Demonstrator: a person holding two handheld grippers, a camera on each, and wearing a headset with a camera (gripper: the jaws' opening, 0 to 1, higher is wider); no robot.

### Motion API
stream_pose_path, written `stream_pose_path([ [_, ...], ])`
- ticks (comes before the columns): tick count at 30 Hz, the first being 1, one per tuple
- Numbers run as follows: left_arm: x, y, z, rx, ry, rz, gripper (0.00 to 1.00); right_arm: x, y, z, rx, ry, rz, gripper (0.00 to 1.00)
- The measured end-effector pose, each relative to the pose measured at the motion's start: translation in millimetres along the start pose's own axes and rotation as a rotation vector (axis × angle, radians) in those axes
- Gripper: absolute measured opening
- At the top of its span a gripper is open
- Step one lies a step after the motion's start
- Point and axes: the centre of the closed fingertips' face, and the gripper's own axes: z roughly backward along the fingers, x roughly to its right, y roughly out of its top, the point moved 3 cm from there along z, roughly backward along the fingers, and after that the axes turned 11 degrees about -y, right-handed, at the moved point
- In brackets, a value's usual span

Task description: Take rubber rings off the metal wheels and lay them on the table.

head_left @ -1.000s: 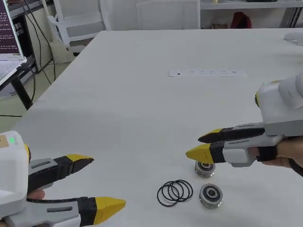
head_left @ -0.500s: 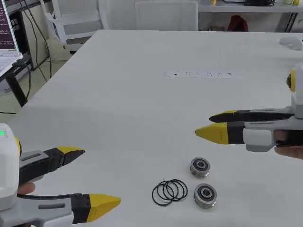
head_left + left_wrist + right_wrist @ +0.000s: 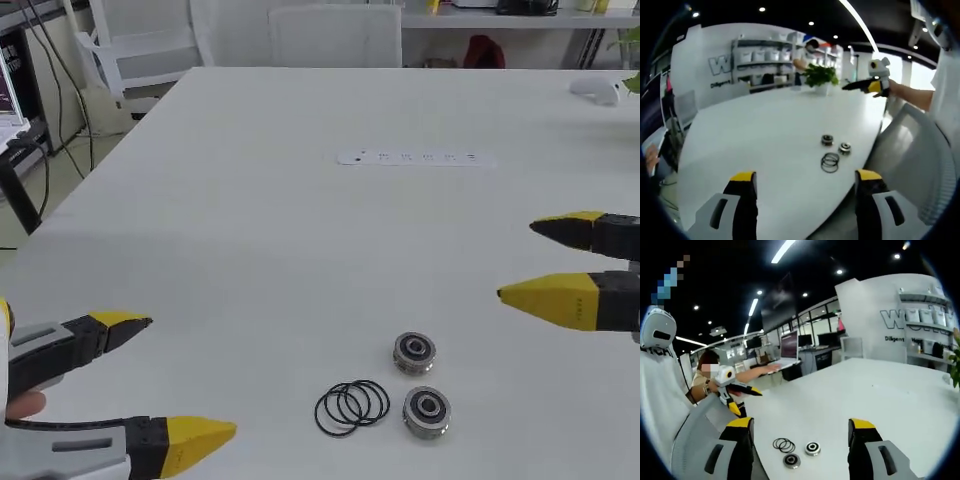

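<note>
Rings (image 3: 351,405) beside wheels (image 3: 414,352), between empty, wide-open left claw (image 3: 192,376) and right claw (image 3: 514,260), touching neither.

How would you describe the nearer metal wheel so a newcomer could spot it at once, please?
On the white table, find the pile of black rubber rings near the front edge. Two metal wheels sit to its right; yours is the nearer wheel, level with the rings, while the other wheel lies farther back.
</note>
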Motion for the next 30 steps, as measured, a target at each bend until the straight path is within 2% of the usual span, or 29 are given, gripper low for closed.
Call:
stream_pose_path([
  [4, -0.7, -0.3, 0.4, 0.002, 0.002, 0.004, 0.82, 1.9, -16.1, 14.1, -0.021, -0.036, -0.014, 0.81],
  [7, -1.1, -0.1, 0.3, 0.006, 0.003, 0.007, 0.83, 4.6, -30.1, 22.0, -0.047, -0.055, -0.044, 0.90],
  [12, -0.9, -2.9, -0.6, 0.002, 0.003, 0.019, 0.87, 11.2, -50.9, 35.8, -0.079, -0.106, -0.086, 0.95],
  [15, -0.5, -4.3, -1.5, 0.001, 0.002, 0.029, 0.89, 16.0, -68.0, 43.0, -0.135, -0.130, -0.119, 0.99],
  [17, -0.5, -5.6, -2.7, -0.001, -0.001, 0.038, 0.90, 21.1, -80.2, 48.0, -0.184, -0.148, -0.157, 0.99],
  [19, -0.4, -7.7, -4.7, -0.012, -0.003, 0.046, 0.91, 24.7, -87.4, 50.1, -0.194, -0.162, -0.161, 0.99],
  [27, 4.8, -15.3, -11.5, -0.043, -0.026, 0.065, 0.96, 21.8, -107.6, 54.2, -0.254, -0.177, -0.185, 0.99],
  [30, 7.0, -21.5, -14.9, -0.065, -0.032, 0.087, 0.97, 20.6, -116.4, 53.8, -0.299, -0.184, -0.172, 0.99],
])
